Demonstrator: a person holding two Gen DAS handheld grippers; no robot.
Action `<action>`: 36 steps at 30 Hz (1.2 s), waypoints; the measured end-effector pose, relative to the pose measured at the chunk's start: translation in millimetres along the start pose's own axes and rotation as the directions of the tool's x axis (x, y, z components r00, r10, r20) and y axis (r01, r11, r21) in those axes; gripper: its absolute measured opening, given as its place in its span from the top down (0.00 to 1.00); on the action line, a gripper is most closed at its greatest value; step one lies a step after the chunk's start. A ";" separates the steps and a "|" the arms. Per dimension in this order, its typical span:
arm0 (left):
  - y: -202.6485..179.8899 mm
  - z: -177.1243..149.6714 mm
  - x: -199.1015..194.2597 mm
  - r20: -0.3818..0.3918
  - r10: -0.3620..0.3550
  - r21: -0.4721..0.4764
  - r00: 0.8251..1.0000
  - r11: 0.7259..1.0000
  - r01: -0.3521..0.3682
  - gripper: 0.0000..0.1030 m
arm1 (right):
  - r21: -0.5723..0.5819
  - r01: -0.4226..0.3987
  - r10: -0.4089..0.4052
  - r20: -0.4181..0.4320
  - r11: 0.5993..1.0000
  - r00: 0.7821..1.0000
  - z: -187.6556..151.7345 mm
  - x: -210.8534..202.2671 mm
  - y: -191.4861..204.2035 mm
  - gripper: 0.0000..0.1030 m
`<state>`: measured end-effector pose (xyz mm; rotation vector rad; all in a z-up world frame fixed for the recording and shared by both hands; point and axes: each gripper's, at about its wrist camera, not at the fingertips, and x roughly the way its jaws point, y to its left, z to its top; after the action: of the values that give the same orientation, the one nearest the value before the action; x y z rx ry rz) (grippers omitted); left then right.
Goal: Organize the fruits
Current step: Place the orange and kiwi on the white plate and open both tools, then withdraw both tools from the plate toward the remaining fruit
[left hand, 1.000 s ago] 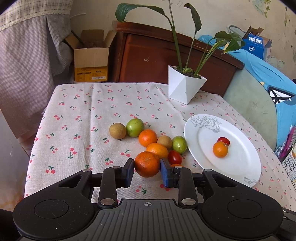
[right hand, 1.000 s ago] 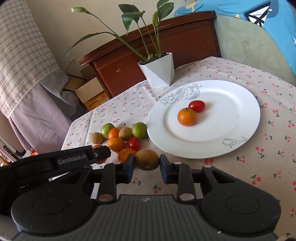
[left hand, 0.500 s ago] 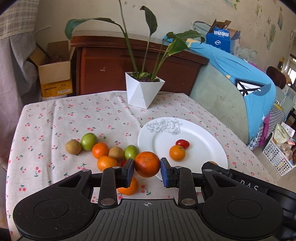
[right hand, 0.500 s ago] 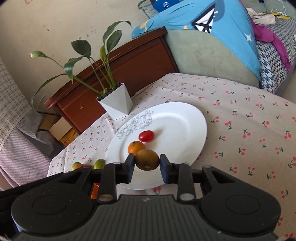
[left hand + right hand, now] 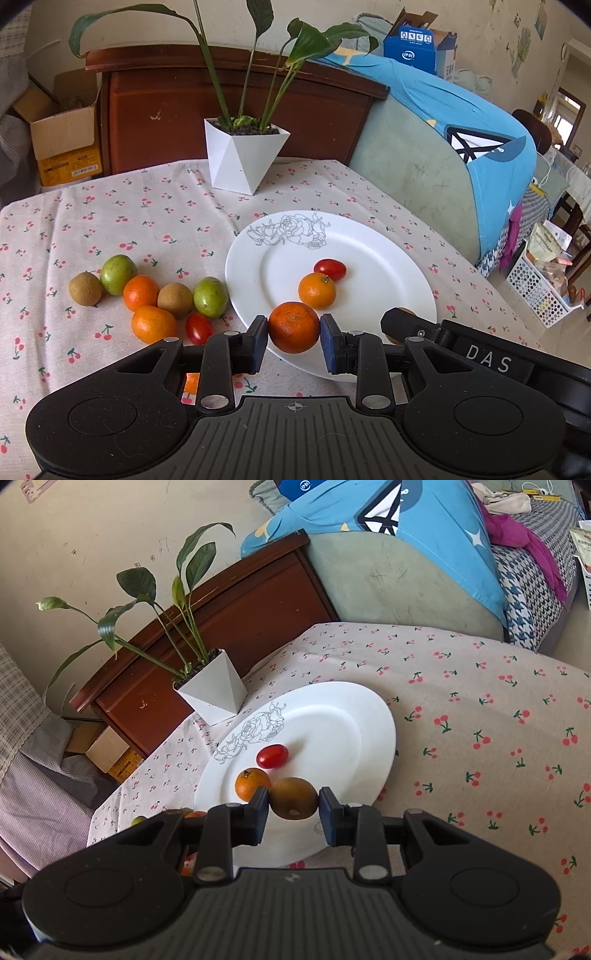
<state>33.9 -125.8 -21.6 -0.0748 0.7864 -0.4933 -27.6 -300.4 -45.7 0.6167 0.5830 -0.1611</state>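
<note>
two fruits over the plate, ready to set down

the orange [image 5: 293, 326] sits clamped between the fingers of the left gripper [image 5: 294, 341], over the near rim of the white plate [image 5: 388, 266]. the brown kiwi [image 5: 293, 798] is gripped the same way in the right gripper [image 5: 293, 812], over the plate's near part, its long axis running across from finger to finger. it looks to be just beside the small orange [image 5: 252, 783] lying on the plate, though whether they touch is hard to tell. a cherry tomato [image 5: 272, 756] lies a little further in.

the move ahead turns on one thing: the bare middle and far side of the plate lie forward of both grippers, past the two fruits lying there. the right gripper seems further in over the plate, so the kiwi is likely the nearer to a free spot.

left of the plate, on the cherry-print cloth [image 5: 110, 206], more fruit waits in a loose cluster [image 5: 155, 299]. one orange piece is mostly hidden under the left gripper's body. how high either held fruit hangs above the plate cannot be judged. a potted plant [image 5: 245, 162] stands beyond.
</note>
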 end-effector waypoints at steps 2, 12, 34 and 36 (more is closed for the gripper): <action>-0.8 0.1 3.2 -0.005 -0.008 -0.001 1.000 1.000 0.008 0.73 | 0.014 0.000 0.000 -0.001 1.000 1.000 0.8 0.8 -1.8 0.69; 1.3 2.4 0.4 0.009 0.003 -0.016 1.000 1.000 -0.003 0.67 | 0.025 -0.007 0.007 0.004 1.000 1.000 1.2 0.8 -1.6 0.69; 54.1 21.9 -49.4 -0.006 0.183 -0.055 0.983 0.982 -0.183 0.54 | -0.065 -0.157 0.152 -0.065 0.986 0.986 -10.0 2.2 24.4 0.69; 60.0 19.9 -52.3 -0.002 0.194 -0.060 0.981 0.979 -0.194 0.54 | -0.075 -0.192 0.185 -0.087 0.979 0.979 -13.2 4.0 29.4 0.69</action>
<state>40.2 -51.4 12.4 -0.0536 0.7956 -0.2842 -21.4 -268.8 -42.0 0.5963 0.6014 0.0660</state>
